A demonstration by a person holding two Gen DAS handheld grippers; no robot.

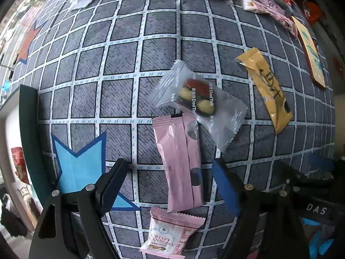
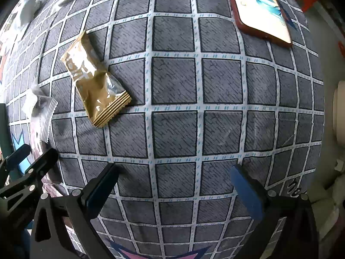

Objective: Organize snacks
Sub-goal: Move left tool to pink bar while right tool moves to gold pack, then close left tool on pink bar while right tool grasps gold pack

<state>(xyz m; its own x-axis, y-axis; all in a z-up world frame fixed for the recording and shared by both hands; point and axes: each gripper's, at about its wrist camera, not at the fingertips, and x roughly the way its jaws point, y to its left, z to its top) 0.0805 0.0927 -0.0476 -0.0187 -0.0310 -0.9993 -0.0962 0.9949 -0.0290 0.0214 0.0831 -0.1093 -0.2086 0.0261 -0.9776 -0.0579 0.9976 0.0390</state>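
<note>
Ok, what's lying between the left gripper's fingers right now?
The pink packet lies lengthwise between the open left gripper, untouched, in the left wrist view.

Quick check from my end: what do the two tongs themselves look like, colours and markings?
Both tongs, left and right, have matte black angular frames with silver rivets and triangular cutouts. Each carries flat blue pads; one is ribbed. White "DAS" lettering shows in the left view.

Soft, even daylight; faint shadows; glare on the yellow wrapper (image 2: 94,84); strong fisheye bending; blurred far edges.
</note>
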